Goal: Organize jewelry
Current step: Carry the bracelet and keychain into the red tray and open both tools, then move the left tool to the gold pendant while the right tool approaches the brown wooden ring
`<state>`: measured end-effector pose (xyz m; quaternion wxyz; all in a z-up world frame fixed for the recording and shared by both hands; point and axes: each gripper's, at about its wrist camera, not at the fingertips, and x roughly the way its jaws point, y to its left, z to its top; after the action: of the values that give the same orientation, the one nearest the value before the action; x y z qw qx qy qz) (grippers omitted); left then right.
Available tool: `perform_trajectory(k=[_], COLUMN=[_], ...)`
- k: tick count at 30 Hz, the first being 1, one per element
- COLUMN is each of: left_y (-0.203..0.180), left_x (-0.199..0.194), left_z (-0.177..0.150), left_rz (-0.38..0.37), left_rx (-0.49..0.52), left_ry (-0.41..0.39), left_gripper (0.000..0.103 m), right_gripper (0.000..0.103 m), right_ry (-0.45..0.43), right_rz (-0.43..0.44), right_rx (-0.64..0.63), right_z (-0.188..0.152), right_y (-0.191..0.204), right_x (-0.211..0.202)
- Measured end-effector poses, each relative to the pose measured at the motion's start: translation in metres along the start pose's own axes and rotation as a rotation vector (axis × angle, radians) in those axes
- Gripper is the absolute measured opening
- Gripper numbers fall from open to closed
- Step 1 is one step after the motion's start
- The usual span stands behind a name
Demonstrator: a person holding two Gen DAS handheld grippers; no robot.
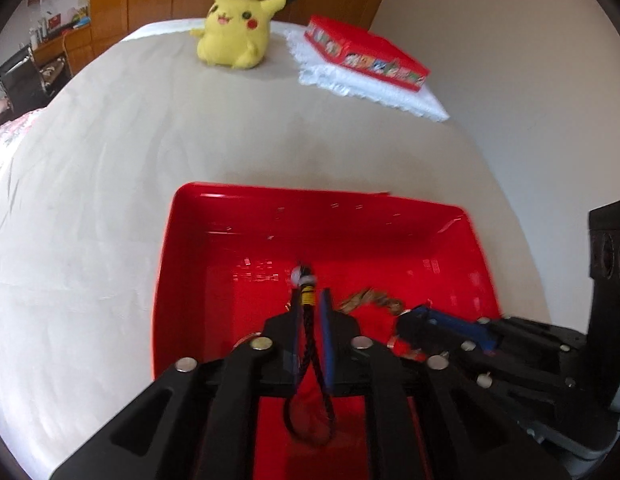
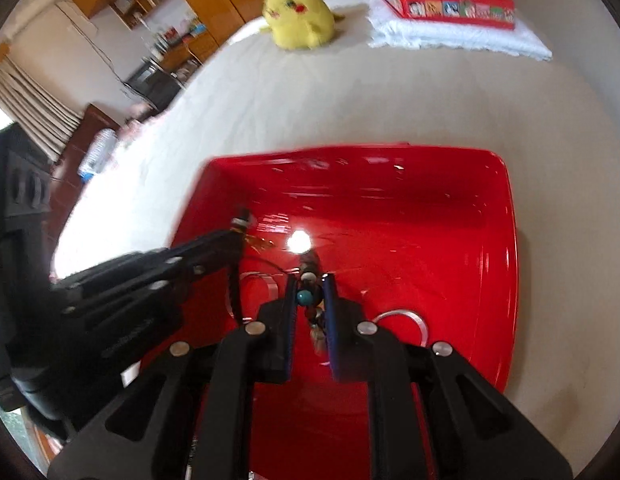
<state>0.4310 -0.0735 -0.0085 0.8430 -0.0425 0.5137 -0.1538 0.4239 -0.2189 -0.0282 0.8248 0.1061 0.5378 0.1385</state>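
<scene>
1. Left wrist view: the left gripper (image 1: pixel 310 304) points steeply down over the red tray (image 1: pixel 198 216). A black braided cord bracelet (image 1: pixel 308 320) runs between its blue pads, its beaded end poking out past the fingertips and its loop hanging back toward the camera. The pads stand close on either side of it; whether they press on it I cannot tell.
2. The tray sits on the bed (image 1: pixel 110 140), directly below and ahead of both grippers, so whatever comes free should land inside it. That seems the reason both are held low over its middle.
3. Right wrist view: the right gripper (image 2: pixel 310 286) holds a beaded bracelet (image 2: pixel 304 298) with a turquoise bead between nearly closed pads; the bead appears pinched between them.
4. Clear rings (image 2: pixel 406 318) lie on the tray floor just beside the right gripper, one on each side.
5. A tan braided piece (image 1: pixel 370 300) lies in the tray between the two grippers.
6. Well beyond the tray stand a yellow plush toy (image 1: pixel 234 28) and a red box (image 1: pixel 366 54) on a white cloth (image 1: pixel 370 92), untouched.
</scene>
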Motion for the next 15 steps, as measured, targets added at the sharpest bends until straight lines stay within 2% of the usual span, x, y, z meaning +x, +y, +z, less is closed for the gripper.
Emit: perform_trajectory(k=[1, 2, 8, 11, 15], left_y=[0.001, 0.002, 0.010, 0.015, 0.023], left_x=[0.001, 0.000, -0.027, -0.056, -0.089], left_z=[0.000, -0.001, -0.015, -0.033, -0.066], left_rz=[0.005, 0.004, -0.015, -0.010, 0.047], left_rx=[0.001, -0.001, -0.003, 0.006, 0.031], left_ry=[0.001, -0.001, -0.028, -0.055, -0.082], left_gripper=[0.028, 0.033, 0.033, 0.036, 0.043], right_gripper=[0.018, 0.020, 0.020, 0.020, 0.020], right_ry=[-0.002, -0.005, -0.067, -0.094, -0.122], right_rz=[-0.039, -0.063, -0.091, -0.088, -0.077], right_rx=[-0.001, -0.003, -0.020, -0.042, -0.078], right_z=[0.001, 0.002, -0.015, -0.032, -0.058], right_y=[-0.004, -0.007, -0.017, -0.012, -0.004], right_x=[0.003, 0.003, -0.025, -0.046, -0.073])
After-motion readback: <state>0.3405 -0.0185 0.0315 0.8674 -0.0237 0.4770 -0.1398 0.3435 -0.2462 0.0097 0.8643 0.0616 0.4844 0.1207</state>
